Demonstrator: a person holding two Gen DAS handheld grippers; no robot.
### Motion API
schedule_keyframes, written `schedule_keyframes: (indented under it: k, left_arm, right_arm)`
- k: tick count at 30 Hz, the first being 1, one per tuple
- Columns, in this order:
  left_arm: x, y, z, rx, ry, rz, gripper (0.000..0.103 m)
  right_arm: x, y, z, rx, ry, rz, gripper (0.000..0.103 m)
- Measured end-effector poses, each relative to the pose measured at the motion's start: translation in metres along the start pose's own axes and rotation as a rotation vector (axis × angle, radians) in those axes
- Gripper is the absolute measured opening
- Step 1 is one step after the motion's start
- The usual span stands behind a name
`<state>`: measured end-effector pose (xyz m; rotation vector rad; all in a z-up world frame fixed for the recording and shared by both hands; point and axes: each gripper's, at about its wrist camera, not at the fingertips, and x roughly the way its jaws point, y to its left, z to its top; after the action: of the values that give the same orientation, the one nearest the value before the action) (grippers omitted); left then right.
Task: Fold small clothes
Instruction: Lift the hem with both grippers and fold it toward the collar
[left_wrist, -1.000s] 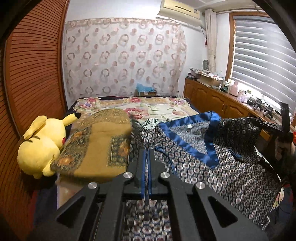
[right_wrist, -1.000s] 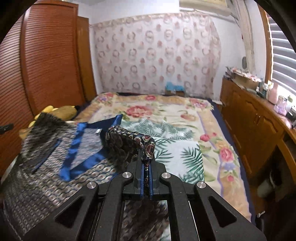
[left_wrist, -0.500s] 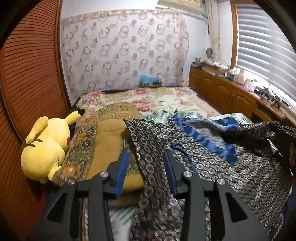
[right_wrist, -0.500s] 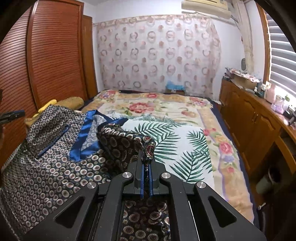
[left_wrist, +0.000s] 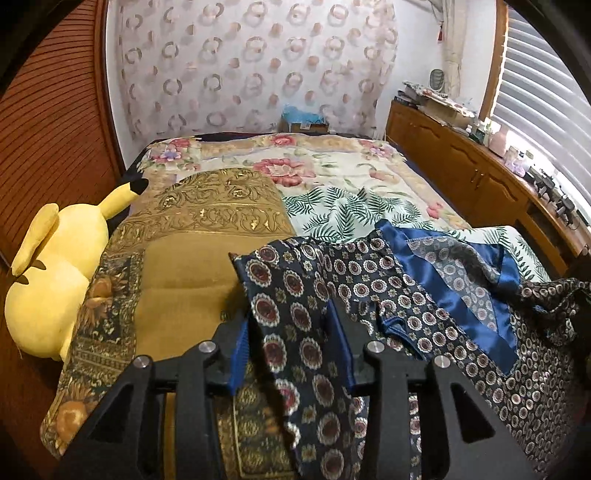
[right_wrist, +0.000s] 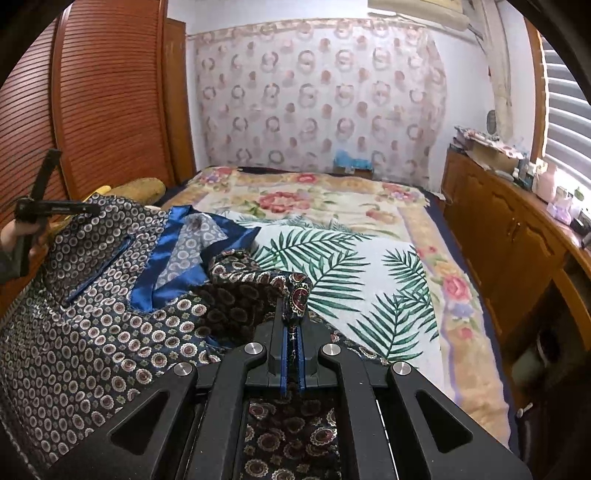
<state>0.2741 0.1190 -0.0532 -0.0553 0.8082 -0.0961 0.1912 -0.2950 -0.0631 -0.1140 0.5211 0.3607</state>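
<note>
Two tools work one shirt (left_wrist: 424, 317) that lies spread on the bed (left_wrist: 354, 177), collar toward 12 o'clock, its long axis running from the near edge up the bed. In the left wrist view the left tool (left_wrist: 291, 354) stands spread, and a patterned sleeve drapes loose between its pads (left_wrist: 238, 350) without being pressed; the rest of the shirt lies from 1 to 3 o'clock of it, partly over a mustard blanket (left_wrist: 192, 273) at 11 o'clock. In the right wrist view the right tool (right_wrist: 292, 354) is pressed together, pinching a bunched fold of the shirt; the body spreads toward 9 and 10 o'clock. The right tool alone has a grip, so I judge it leads the next fold toward 9 o'clock. A second ago the left tool was pinching the shirt and holding it up; its jaws have since opened, letting the cloth sag onto the bed, while the right grip is unchanged
</note>
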Motion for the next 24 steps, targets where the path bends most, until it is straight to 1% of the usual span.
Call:
schedule_keyframes:
  k: [1,2,3,4,6,9,10,13,15,16,19,24]
  left_arm:
    - [-0.002,-0.002,0.0,0.009,-0.012,0.006,0.037]
    - [-0.003,-0.003,0.0,0.014,-0.019,0.008,0.031]
    - [-0.005,-0.005,0.0,0.022,-0.027,0.01,0.005]
    - [-0.008,-0.007,0.0,0.028,-0.03,0.016,0.0]
    - [-0.023,-0.012,-0.002,0.042,-0.07,0.028,0.0]
    - [-0.058,-0.031,-0.016,0.087,-0.129,0.015,0.0]
    - [-0.078,-0.041,-0.028,0.119,-0.161,0.01,0.0]
    - [-0.116,-0.053,-0.056,0.153,-0.225,0.025,0.0]
    - [-0.139,-0.051,-0.079,0.127,-0.246,-0.012,0.0]
    - [-0.151,-0.048,-0.093,0.108,-0.257,-0.016,0.0]
    - [-0.171,-0.038,-0.119,0.083,-0.273,-0.007,0.0]
    - [-0.2,-0.021,-0.16,0.05,-0.274,0.004,0.0]
  right_arm:
    - [0.0,-0.001,0.0,0.006,-0.001,0.002,0.001]
    - [0.0,-0.002,0.0,0.015,-0.003,0.005,0.001]
    - [-0.001,-0.003,0.0,0.022,-0.005,0.007,0.001]
    - [-0.002,-0.004,0.0,0.028,-0.006,0.009,0.001]
    - [-0.003,-0.003,0.0,0.032,-0.011,0.012,0.001]
    - [-0.013,0.0,-0.001,0.03,-0.032,0.024,0.001]
    - [-0.018,0.001,-0.002,0.03,-0.039,0.029,0.001]
    - [-0.034,0.003,-0.007,0.034,-0.062,0.036,0.001]
    - [-0.049,0.003,-0.014,0.041,-0.073,0.044,0.001]
    - [-0.055,0.003,-0.019,0.042,-0.077,0.046,0.001]
    - [-0.076,0.002,-0.035,0.053,-0.088,0.047,0.001]
    - [-0.102,-0.002,-0.064,0.083,-0.073,0.037,0.001]
